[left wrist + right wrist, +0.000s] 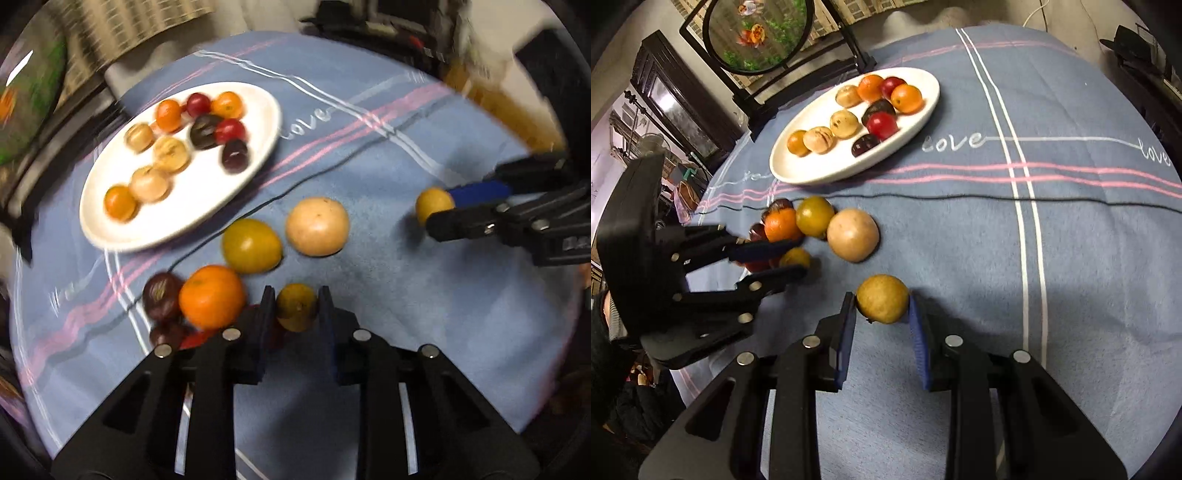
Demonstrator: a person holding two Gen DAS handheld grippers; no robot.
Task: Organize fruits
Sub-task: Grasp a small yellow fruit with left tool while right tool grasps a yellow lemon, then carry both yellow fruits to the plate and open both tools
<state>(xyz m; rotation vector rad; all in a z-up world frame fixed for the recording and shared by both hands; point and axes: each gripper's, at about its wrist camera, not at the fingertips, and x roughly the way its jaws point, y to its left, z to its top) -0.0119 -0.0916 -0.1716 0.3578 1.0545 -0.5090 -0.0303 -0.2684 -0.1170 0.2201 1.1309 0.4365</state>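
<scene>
While the white plate point(929, 107) sat loaded at 11 o'clock on the blue cloth point(1071, 258), the left gripper point(296, 306) pinched a small yellow fruit point(297, 308) (right by the loose pile), and the right gripper point(882, 308) squeezed a tan fruit point(882, 299) at 6 o'clock.

blue tablecloth point(1071, 258) striped pink and white; white plate point(798, 170); black grippers' fingers point(918, 343) padded blue.
</scene>
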